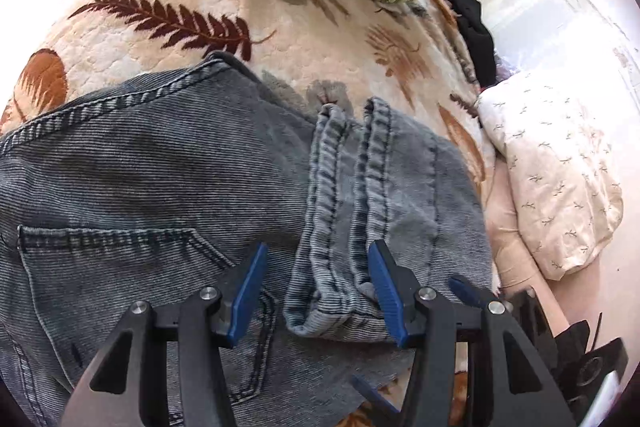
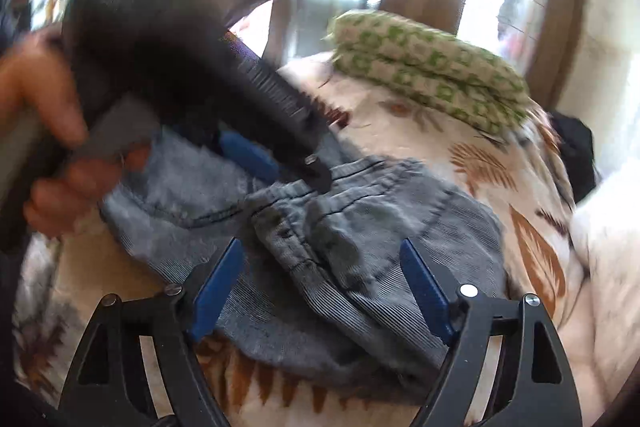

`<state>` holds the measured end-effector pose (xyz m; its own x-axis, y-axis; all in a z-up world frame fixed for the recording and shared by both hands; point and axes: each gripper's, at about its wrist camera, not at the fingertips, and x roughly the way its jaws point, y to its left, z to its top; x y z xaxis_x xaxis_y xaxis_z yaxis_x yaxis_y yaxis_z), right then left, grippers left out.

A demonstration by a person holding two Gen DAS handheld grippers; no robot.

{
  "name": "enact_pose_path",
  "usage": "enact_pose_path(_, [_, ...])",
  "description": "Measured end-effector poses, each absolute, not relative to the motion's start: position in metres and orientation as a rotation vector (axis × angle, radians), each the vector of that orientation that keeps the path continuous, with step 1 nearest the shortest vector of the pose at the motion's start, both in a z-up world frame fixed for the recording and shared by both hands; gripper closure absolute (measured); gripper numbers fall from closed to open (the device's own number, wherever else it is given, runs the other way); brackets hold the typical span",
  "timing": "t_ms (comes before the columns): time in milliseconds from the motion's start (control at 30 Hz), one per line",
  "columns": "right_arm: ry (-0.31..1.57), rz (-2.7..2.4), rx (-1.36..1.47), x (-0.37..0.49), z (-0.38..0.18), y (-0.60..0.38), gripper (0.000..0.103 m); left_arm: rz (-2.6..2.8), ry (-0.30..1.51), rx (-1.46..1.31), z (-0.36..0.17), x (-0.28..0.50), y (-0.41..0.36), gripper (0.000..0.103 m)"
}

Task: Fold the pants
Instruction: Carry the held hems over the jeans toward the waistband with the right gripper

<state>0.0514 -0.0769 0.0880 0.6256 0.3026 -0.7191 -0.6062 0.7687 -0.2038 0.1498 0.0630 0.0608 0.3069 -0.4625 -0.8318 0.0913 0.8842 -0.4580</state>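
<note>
The left gripper (image 1: 318, 301) and right gripper (image 2: 324, 291) hang apart over the jeans (image 1: 160, 167), hems folded toward twelve o'clock, flat.

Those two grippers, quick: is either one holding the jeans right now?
Left gripper: open, holding nothing; jeans hems lie between its fingers.
Right gripper: open, holding nothing.

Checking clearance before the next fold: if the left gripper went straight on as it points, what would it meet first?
Most likely the folded hem ends of the jeans, lying between its open fingers; depth is unclear.
</note>
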Motion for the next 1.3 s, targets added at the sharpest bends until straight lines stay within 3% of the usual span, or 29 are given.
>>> enact_pose_path(33, [0.734, 0.536, -0.503, 0.056, 0.080, -0.070, 0.032, -0.376, 1.217, -0.350, 0.060, 0.150, 0.063, 0.048])
enact_pose_path(67, [0.755, 0.528, -0.532, 0.062, 0.073, -0.065, 0.064, -0.377, 1.222, -0.347, 0.060, 0.149, 0.063, 0.048])
enact_pose_path(100, [0.779, 0.513, -0.525, 0.067, 0.069, -0.064, 0.082, -0.380, 1.227, -0.343, 0.060, 0.149, 0.063, 0.048])
enact_pose_path(167, [0.781, 0.502, -0.451, 0.070, 0.076, -0.071, 0.086, -0.387, 1.231, -0.341, 0.061, 0.147, 0.064, 0.047])
enact_pose_path(267, [0.742, 0.508, -0.389, 0.058, 0.100, -0.084, 0.088, -0.424, 1.219, -0.429, 0.066, 0.145, 0.070, 0.037])
enact_pose_path(567, [0.760, 0.543, -0.319, 0.032, 0.110, -0.109, 0.088, -0.416, 1.256, -0.405, 0.058, 0.148, 0.031, 0.037])
enact_pose_path(633, [0.763, 0.554, -0.322, 0.031, 0.107, -0.109, 0.088, -0.388, 1.262, -0.382, 0.052, 0.150, 0.024, 0.042])
enact_pose_path(700, [0.772, 0.565, -0.332, 0.029, 0.104, -0.107, 0.088, -0.346, 1.244, -0.328, 0.053, 0.149, 0.017, 0.063])
enact_pose_path(767, [0.770, 0.567, -0.336, 0.028, 0.104, -0.105, 0.088, -0.335, 1.205, -0.282, 0.060, 0.146, 0.014, 0.091])
enact_pose_path(967, [0.710, 0.614, -0.339, 0.022, 0.118, -0.094, 0.088, -0.305, 1.050, -0.309, 0.098, 0.126, 0.046, 0.093])
enact_pose_path(1100, [0.740, 0.685, -0.406, 0.017, 0.096, -0.072, 0.086, -0.227, 1.063, -0.316, 0.076, 0.116, 0.069, 0.093])
enact_pose_path(1200, [0.813, 0.720, -0.455, 0.017, 0.069, -0.058, 0.081, -0.190, 1.108, -0.341, 0.049, 0.111, 0.082, 0.090])
enact_pose_path(1300, [0.829, 0.731, -0.411, 0.018, 0.078, -0.064, 0.072, -0.208, 1.075, -0.325, 0.057, 0.105, 0.086, 0.087])
